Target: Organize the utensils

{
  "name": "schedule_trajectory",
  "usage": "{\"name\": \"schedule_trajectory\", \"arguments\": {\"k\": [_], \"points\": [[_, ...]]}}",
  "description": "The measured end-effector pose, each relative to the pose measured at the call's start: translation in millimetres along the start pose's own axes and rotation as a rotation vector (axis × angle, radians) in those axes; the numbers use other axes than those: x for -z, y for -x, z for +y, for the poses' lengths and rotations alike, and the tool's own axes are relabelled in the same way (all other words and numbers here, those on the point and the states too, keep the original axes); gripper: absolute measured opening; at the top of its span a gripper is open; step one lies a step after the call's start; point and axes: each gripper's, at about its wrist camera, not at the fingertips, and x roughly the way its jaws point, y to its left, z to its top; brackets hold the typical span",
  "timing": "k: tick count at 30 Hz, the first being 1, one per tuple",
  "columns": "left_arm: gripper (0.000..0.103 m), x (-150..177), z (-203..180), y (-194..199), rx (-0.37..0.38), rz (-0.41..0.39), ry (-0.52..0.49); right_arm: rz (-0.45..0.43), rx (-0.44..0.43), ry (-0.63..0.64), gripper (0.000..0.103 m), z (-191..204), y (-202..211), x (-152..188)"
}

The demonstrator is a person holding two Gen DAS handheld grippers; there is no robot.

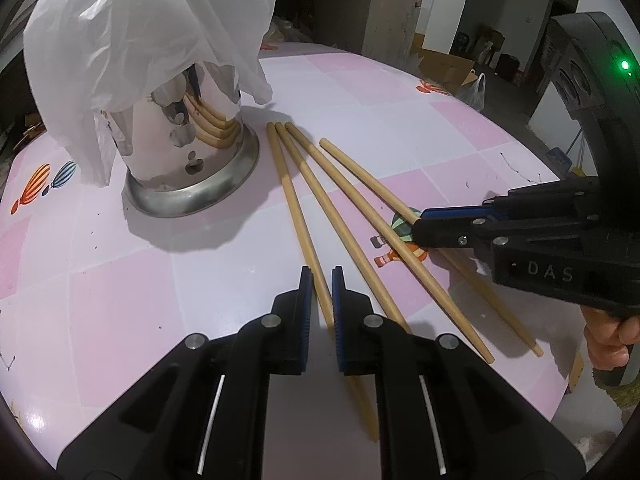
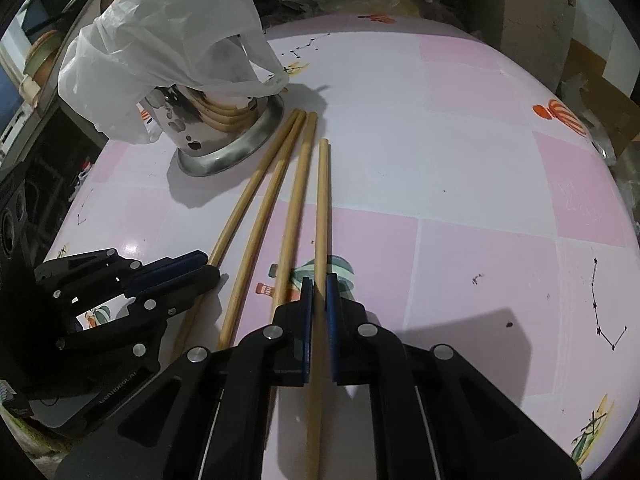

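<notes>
- Left wrist view: left tongs (image 1: 321, 280) closed down on the leftmost chopstick (image 1: 298, 216), pads pressing its near half. Stick's long axis runs away from the tongs, up-frame, far tip ending just beside the holder (image 1: 192, 160).
- Holder: shiny metal cup w/ flared base, upright on the counter (image 1: 120, 280), up-left of left tongs. Plastic bag (image 1: 144, 28) draped over its top; the mouth is hidden, so I can't tell how much of the opening is free.
- Three more chopsticks lie fanned to the right, far tips bunched near the holder base, near ends spread apart. Right tongs (image 1: 418, 220) come in from frame right, tips on the outermost chopstick (image 1: 368, 172). A hand (image 1: 608, 340) shows under that tool's grip.
- Right wrist view: right tongs (image 2: 318, 292) closed on the rightmost stick (image 2: 323, 208), gripped toward its near end; stick runs straight up-frame toward the holder (image 2: 224, 148), which sits up-left.
- Left tongs (image 2: 208, 268) at frame left, shut on the leftmost stick (image 2: 248, 192); left hand judged nearer the holder.
- Bag (image 2: 168, 28) overhangs the cup on the near side. Judgement: it is the main obstruction; each stick must be tipped upright and threaded past the plastic.
- Two middle sticks lie loose between the gripped pair; lifting may nudge them.
</notes>
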Motion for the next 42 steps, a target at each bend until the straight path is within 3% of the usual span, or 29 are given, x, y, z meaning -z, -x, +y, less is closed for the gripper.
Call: {"name": "schedule_trajectory", "arguments": {"k": [18, 27, 31, 33, 34, 36, 38, 42], "points": [[0.008, 53.0, 25.1, 49.4, 0.005, 0.091, 0.078, 0.021, -0.019, -0.056, 0.007, -4.2, 19.2, 40.4], [0.013, 62.7, 37.5, 59.3, 0.002, 0.081, 0.119, 0.027, -0.030, -0.073, 0.008, -1.1, 25.7, 48.3], [0.033, 58.2, 45.4, 60.7, 0.017, 0.053, 0.159, -0.002, -0.046, -0.092, 0.013, -4.6, 32.6, 45.2], [0.053, 55.8, 49.1, 63.0, 0.011, 0.028, 0.177, -0.031, -0.038, -0.094, 0.029, -6.2, 38.6, 43.1], [0.063, 53.6, 51.6, 63.0, -0.002, 0.019, 0.184, -0.042, -0.035, -0.096, 0.033, -6.9, 40.9, 42.2], [0.068, 50.9, 54.6, 62.6, -0.003, 0.013, 0.196, -0.052, -0.034, -0.106, 0.041, -9.3, 42.6, 41.4], [0.081, 48.5, 62.9, 59.5, -0.008, 0.012, 0.232, -0.057, -0.035, -0.119, 0.048, -11.9, 42.6, 41.1], [0.086, 48.9, 80.3, 53.1, 0.010, 0.023, 0.323, -0.056, -0.049, -0.162, 0.057, -17.9, 39.5, 40.8]]}}
